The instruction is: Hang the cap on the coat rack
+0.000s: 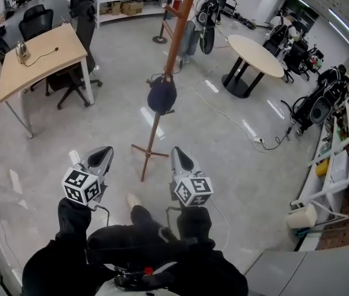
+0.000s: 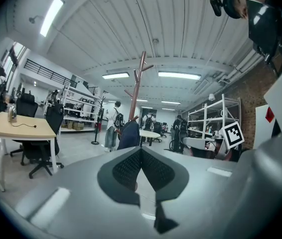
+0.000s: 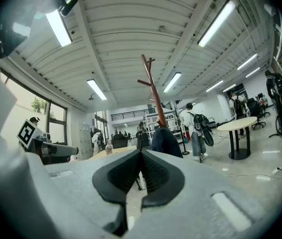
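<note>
A dark blue cap (image 1: 161,95) hangs on the tall brown wooden coat rack (image 1: 176,39), which stands on the grey floor ahead of me. The same cap (image 2: 129,135) shows past the left jaws and the cap (image 3: 165,141) also shows beyond the right jaws. My left gripper (image 1: 105,153) and right gripper (image 1: 179,154) are side by side near the rack's foot, well short of the cap. Both are shut with nothing between the pads.
A wooden desk (image 1: 36,60) with office chairs stands at the left. A round white table (image 1: 255,54) is at the right, with cables on the floor near it. Metal shelving (image 1: 341,159) lines the right wall. A person (image 2: 112,124) stands in the background.
</note>
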A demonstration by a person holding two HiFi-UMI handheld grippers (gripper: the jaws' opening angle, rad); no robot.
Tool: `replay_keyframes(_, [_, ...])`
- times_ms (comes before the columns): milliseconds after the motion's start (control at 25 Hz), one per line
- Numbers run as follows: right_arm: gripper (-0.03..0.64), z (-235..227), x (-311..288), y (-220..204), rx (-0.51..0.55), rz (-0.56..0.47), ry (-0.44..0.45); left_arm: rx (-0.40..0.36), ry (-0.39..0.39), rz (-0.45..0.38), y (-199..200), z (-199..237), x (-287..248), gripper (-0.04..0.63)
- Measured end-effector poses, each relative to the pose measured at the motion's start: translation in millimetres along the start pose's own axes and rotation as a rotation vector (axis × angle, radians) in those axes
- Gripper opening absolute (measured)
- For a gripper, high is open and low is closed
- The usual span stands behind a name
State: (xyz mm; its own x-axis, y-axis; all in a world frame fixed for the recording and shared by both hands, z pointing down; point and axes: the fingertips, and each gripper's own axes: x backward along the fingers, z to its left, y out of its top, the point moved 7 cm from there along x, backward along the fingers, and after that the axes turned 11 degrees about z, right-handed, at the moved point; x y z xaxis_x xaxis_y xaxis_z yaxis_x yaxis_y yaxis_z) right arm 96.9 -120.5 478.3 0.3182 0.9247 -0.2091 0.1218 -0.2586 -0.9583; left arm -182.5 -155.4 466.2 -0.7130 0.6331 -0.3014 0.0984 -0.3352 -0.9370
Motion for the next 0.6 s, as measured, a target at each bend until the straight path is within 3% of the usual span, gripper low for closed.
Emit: replay_keyframes(600, [0.003, 11, 6, 4, 0.022, -0.014, 0.021, -0.005, 0.007, -0.008, -1, -3, 12, 0.003])
